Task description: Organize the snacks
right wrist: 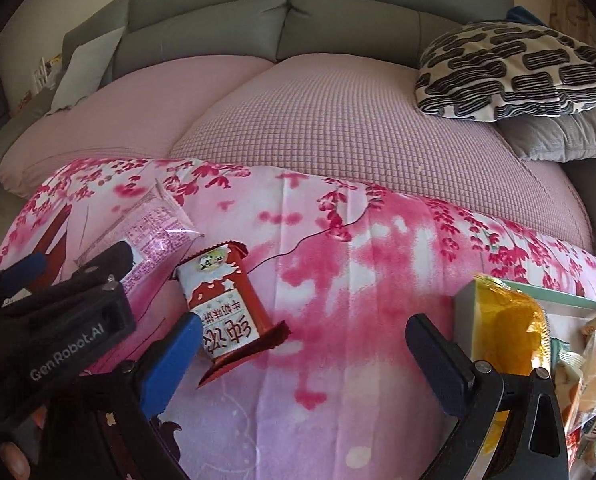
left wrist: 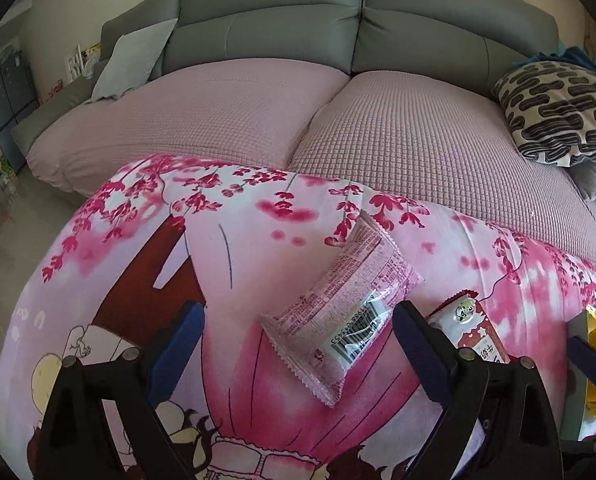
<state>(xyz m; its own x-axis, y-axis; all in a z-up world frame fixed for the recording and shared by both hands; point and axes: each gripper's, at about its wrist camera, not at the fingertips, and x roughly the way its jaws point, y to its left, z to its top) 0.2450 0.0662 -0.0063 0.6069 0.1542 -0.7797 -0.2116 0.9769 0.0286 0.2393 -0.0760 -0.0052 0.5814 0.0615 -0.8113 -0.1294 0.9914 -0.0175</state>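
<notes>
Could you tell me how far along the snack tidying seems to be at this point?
Partly done: several packets, including a yellow bag, already sit in the green box. Nothing is in hand; the left claw is open around the pink packet, and the right claw is open and empty. Left on the blanket: that pink packet and the red packet.

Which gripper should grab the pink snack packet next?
Probably the left hand-held gripper: it is open and the pink packet already lies between its fingers. The right hand-held gripper is nearer the red packet.
</notes>
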